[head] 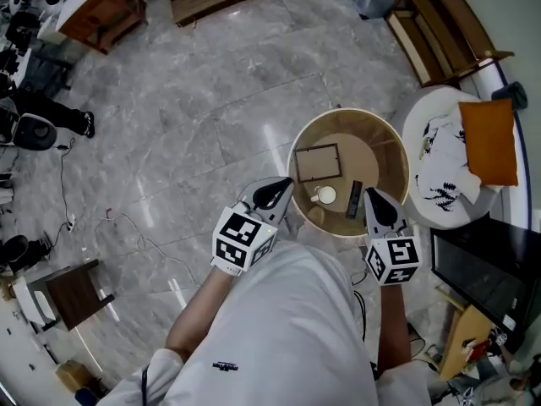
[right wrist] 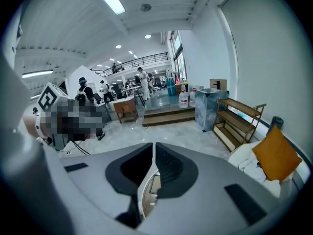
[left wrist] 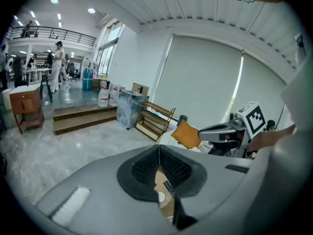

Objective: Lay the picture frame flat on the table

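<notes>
Picture frame [head: 318, 163] flat on round table [head: 382, 152] in head view, left hand-held gripper [head: 275, 194], right hand-held gripper [head: 379, 207] both clenched empty

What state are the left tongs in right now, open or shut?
Shut. In the left gripper view, the jaws of the left tongs meet along a thin seam, with nothing held between them.
</notes>
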Motion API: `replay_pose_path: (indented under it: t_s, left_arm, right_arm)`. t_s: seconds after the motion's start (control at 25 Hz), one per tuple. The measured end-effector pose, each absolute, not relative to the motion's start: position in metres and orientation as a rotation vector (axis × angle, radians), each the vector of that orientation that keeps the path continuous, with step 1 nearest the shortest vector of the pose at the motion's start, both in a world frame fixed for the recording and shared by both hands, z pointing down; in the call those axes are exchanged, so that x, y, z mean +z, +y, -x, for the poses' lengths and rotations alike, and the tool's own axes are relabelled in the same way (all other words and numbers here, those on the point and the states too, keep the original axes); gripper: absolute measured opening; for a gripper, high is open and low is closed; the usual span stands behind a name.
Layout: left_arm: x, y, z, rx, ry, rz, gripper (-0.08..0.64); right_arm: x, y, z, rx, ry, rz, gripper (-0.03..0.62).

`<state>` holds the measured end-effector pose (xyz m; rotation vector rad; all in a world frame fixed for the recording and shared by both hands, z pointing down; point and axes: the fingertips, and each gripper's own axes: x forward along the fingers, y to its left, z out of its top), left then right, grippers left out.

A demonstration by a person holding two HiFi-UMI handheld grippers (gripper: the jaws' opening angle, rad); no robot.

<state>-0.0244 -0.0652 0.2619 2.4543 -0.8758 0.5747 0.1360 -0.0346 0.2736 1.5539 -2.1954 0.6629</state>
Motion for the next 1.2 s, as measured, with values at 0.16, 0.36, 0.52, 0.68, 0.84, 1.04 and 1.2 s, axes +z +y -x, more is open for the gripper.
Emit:
replay_pose_path:
  t_s: [0.16,0.36,0.52,0.68,0.84,1.04,1.2]
  left_arm:
    - [0.245,-0.068,0.024,0.554,-0.868,-2.495,0.005]
    - [0.235,-0.077,0.038,0.555,-0.902,-2.508,0.005]
    - [0.229,-0.078,0.03,0.56,-0.88,-2.534,0.005]
    - [0.226,-0.066,0.022,0.552,-0.872,-2.543,0.005]
    - [0.228,-0.061,0.016,0.551,-0.878,-2.546,0.005]
    - [0.222,-0.061,0.011,0.531,-0.883,-2.56,0.005]
    - [0.219,-0.06,0.013,0.513,-0.893,-2.553,0.005]
  right_arm:
    - [0.26,-0.023,-0.141,0.642,-2.194,-1.596,0.017]
    - [0.26,-0.01,-0.138,0.667,-2.186,-1.616,0.017]
    - [0.255,-0.007,-0.15,0.676,-2.176,-1.682,0.017]
    - [0.247,-0.006,-0.159,0.653,-2.183,-1.731,0.017]
    - [0.24,-0.009,-0.161,0.634,-2.192,-1.759,0.017]
    - [0.236,-0.012,-0.155,0.617,-2.219,-1.735,0.017]
    - [0.234,-0.012,-0.151,0.603,-2.224,-1.712,0.017]
